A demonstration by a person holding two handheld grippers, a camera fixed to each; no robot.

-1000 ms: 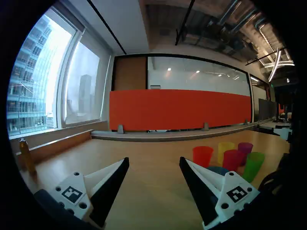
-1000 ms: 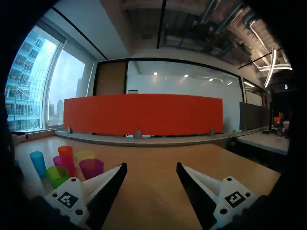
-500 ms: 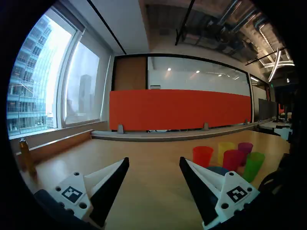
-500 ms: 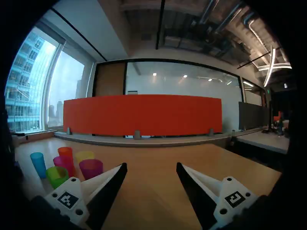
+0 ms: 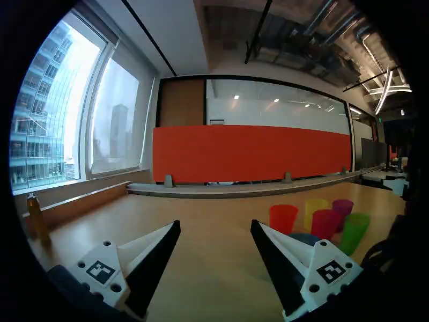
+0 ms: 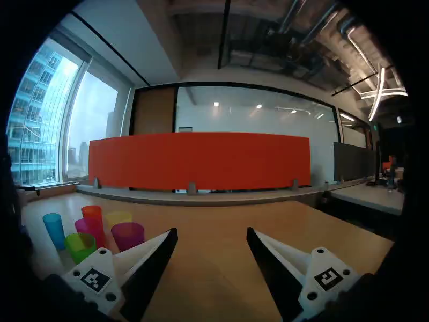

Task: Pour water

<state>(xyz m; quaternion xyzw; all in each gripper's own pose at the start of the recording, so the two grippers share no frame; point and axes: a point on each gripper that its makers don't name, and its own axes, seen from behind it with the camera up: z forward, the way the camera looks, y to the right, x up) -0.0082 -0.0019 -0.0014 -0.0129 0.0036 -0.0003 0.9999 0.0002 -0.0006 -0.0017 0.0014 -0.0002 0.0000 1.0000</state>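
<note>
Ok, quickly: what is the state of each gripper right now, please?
Left gripper: open, holding nothing.
Right gripper: open, holding nothing.

You have six translucent cups upright, bunched on the wooden table [image 6: 225,231]: blue cup [image 6: 53,229], orange cup [image 6: 91,212], yellow cup [image 6: 119,217], pink cup [image 6: 88,226], green cup [image 6: 80,246], purple cup [image 6: 127,235]. Contents can't be told.

Left claw [image 5: 214,236] and right claw [image 6: 212,241] both point forward, fingers spread apart, holding nothing.
</note>
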